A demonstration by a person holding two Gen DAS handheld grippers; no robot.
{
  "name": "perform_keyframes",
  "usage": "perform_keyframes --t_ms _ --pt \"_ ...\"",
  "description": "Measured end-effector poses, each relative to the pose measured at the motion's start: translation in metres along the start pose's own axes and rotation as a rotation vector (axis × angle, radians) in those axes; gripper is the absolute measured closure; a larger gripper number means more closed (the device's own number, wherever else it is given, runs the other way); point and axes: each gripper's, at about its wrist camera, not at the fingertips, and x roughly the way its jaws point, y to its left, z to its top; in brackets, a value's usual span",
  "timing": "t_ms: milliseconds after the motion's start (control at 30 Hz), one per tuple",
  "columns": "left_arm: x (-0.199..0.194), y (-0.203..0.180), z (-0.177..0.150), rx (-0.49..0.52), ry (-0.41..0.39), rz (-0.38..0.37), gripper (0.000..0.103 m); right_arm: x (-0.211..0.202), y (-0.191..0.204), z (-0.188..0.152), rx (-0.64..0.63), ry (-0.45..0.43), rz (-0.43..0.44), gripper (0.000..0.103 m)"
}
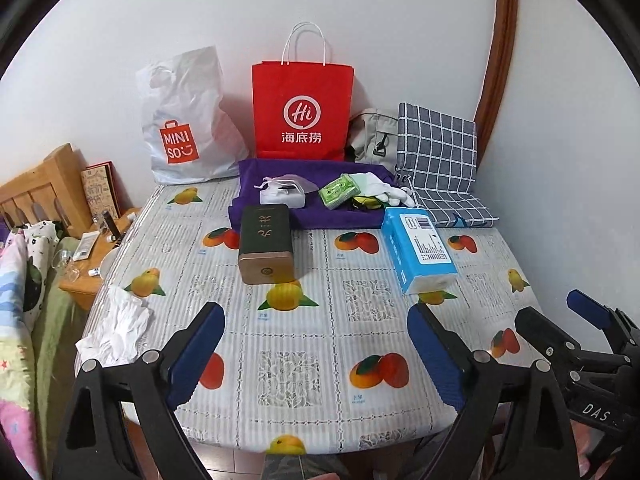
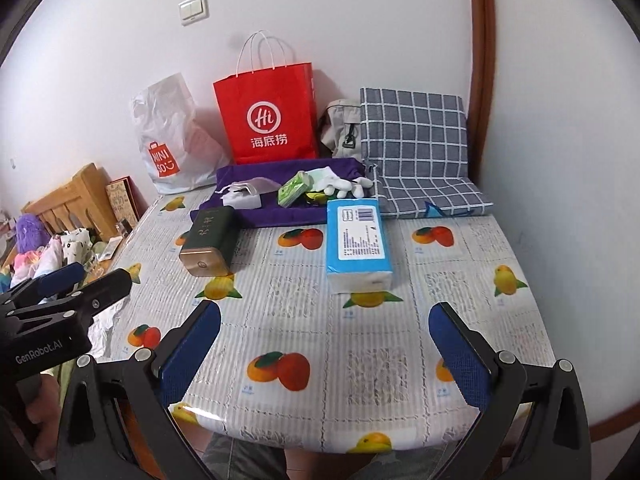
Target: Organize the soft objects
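A blue tissue pack (image 1: pixel 416 250) (image 2: pixel 358 244) lies right of centre on the fruit-print table (image 1: pixel 320 320) (image 2: pixel 360 320). Behind it a purple cloth (image 1: pixel 276 168) (image 2: pixel 276 176) carries white gloves (image 1: pixel 384 188) (image 2: pixel 344 186), a green packet (image 1: pixel 340 192) (image 2: pixel 294 192) and a white pouch (image 1: pixel 282 196) (image 2: pixel 240 200). A blue checked cushion (image 1: pixel 440 160) (image 2: pixel 416 152) leans in the back right corner. Crumpled white tissue (image 1: pixel 116 328) (image 2: pixel 106 324) sits at the table's left edge. My left gripper (image 1: pixel 316 344) (image 2: pixel 84 278) hovers open and empty over the near table. My right gripper (image 2: pixel 324 340) (image 1: pixel 552 312) is open too, with nothing between its pads.
A dark green tin (image 1: pixel 266 244) (image 2: pixel 210 240) lies left of centre. A red paper bag (image 1: pixel 302 112) (image 2: pixel 268 116), a white plastic bag (image 1: pixel 188 120) (image 2: pixel 172 136) and a grey bag (image 1: pixel 372 136) (image 2: pixel 342 128) stand against the wall. A wooden nightstand (image 1: pixel 88 272) and bedding (image 1: pixel 24 280) are to the left.
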Motion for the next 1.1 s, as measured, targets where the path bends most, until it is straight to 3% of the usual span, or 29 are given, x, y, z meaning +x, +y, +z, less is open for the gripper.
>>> perform_keyframes --t_ms 1100 --pt "-0.020 0.007 -0.009 0.000 -0.020 0.003 0.010 -0.030 0.011 -0.012 -0.041 -0.054 -0.008 0.001"
